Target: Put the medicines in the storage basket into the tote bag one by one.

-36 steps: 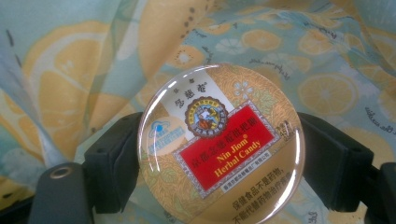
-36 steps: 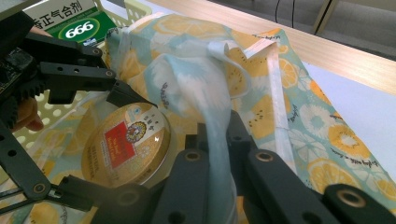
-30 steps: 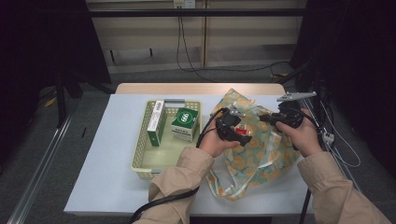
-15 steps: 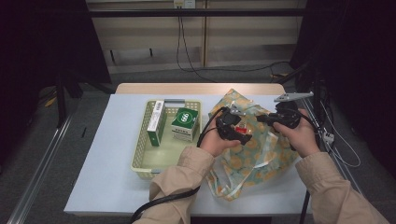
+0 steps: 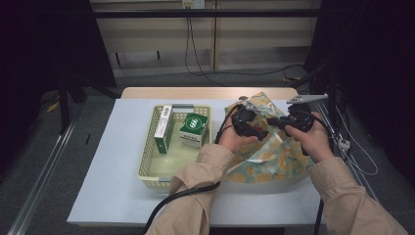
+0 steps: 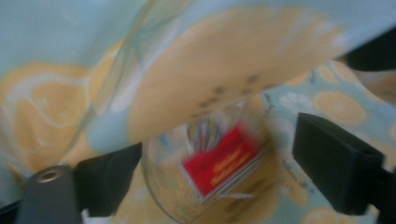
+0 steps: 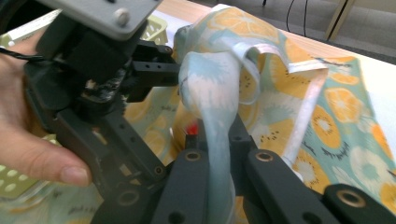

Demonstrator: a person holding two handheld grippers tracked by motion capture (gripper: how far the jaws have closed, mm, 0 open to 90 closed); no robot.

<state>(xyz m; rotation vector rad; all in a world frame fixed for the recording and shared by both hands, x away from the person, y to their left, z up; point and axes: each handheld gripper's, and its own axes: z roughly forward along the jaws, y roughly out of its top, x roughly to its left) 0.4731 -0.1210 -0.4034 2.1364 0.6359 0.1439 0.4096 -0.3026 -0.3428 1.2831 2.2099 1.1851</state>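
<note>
Between the right tool's (image 7: 212, 154) clamped jaws, patterned bag (image 7: 210, 93) fabric, left tool (image 6: 219, 172) apart (just been widening) over red packet (image 6: 222, 161) inside

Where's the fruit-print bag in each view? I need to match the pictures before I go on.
High view: fruit-print bag right of the basket, under both hands.
Left gripper view: its fabric across the top; red box inside.
Right gripper view: its edge pinched in the right claw.
Shared landmark: the orange-slice print.

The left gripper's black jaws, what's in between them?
In the left gripper view, a red-labelled packet, blurry, lies inside the lemon-print fabric bag between the open jaws of the left gripper; they do not touch it.
</note>
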